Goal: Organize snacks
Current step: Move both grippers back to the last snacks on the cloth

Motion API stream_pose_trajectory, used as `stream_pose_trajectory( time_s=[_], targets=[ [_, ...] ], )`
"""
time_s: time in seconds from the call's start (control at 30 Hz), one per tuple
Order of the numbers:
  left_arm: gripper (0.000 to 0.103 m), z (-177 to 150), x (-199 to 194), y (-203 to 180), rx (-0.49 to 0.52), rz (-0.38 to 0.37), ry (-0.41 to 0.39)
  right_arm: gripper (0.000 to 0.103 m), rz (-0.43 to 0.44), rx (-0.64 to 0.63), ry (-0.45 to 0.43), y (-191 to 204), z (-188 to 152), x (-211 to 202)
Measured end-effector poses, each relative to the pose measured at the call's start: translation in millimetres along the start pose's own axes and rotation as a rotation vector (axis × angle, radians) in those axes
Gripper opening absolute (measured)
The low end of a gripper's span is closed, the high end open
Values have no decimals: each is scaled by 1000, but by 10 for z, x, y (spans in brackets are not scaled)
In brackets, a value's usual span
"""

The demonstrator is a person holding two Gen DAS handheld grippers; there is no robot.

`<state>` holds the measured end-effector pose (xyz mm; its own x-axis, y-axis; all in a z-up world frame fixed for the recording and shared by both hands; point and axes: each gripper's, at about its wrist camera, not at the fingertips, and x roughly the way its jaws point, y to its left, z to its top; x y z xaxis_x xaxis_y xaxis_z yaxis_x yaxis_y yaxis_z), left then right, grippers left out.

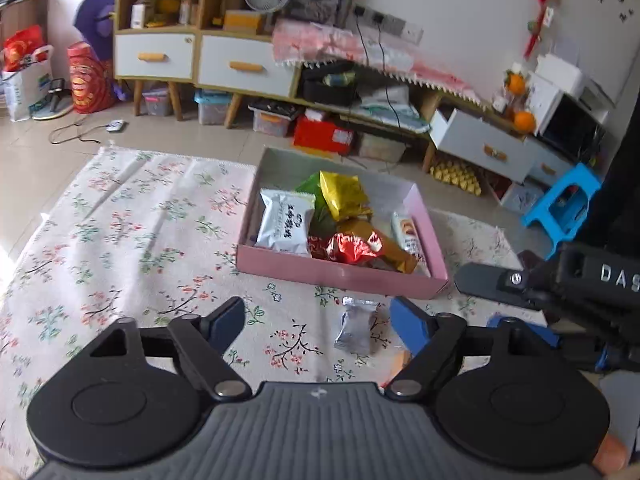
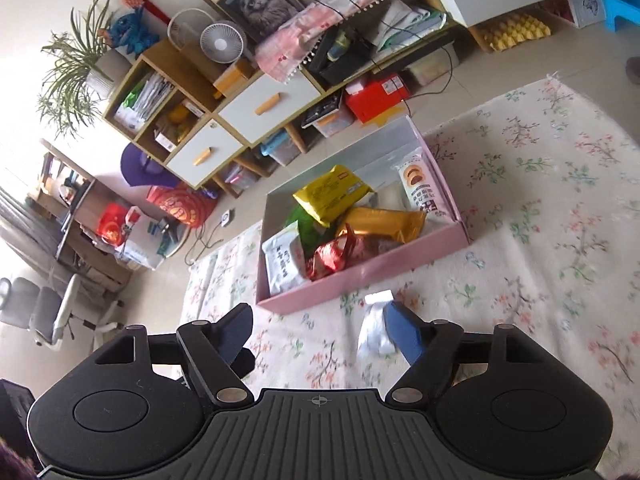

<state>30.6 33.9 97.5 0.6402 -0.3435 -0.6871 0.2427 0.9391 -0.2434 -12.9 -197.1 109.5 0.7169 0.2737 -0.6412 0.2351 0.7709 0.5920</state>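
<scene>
Most snacks already lie in the pink box point(image 1: 340, 276) at frame centre; one small silver packet point(image 1: 356, 328) remains on the floral rug point(image 1: 120, 240) just below it. Left claw point(image 1: 318, 320) and right claw point(image 2: 320, 332) are both released and empty, the packet near each one's right finger, and boxing it looks like the remaining step.

A floral cloth point(image 1: 132, 232) is spread over the tiled floor point(image 1: 52, 148), pale with red and green blossom sprigs, wrinkled in places. Sitting right on it is the pink box point(image 1: 344, 276), shallow and open-topped, its far end reaching the cloth's edge. Just in front of the box's near wall, apart from it, lies a small silver packet point(image 1: 356, 326) flat on the cloth. Over on the bare tiles, a white gadget point(image 1: 115, 125) with a trailing black cable point(image 1: 72, 130) rests beyond the cloth's far edge.
</scene>
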Motion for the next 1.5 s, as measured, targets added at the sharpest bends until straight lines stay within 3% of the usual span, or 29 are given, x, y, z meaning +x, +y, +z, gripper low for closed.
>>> stream_pose_trajectory(
  time_s=[0.27, 0.4, 0.53, 0.63, 0.97, 1.5],
  targets=[
    [92, -105, -371, -47, -56, 15, -13, 88, -16, 91, -23, 17, -137, -356],
    [97, -226, -483, -65, -97, 26, -38, 93, -28, 132, -84, 23, -238, -543],
    [97, -395, -449, -74, -81, 76, -52, 96, -160, 47, -180, 46, -444, -547],
    [97, -446, -364, -57, -46, 110, -30, 96, -257, 10, -162, -36, -574, -416],
    [97, -530, -373, 9, -73, 103, 10, 96, -249, -18, -137, -72, -624, -348],
    [98, -556, -338, 121, -135, 59, 67, 96, -233, 75, -127, -318, -596, -338]
  ],
)
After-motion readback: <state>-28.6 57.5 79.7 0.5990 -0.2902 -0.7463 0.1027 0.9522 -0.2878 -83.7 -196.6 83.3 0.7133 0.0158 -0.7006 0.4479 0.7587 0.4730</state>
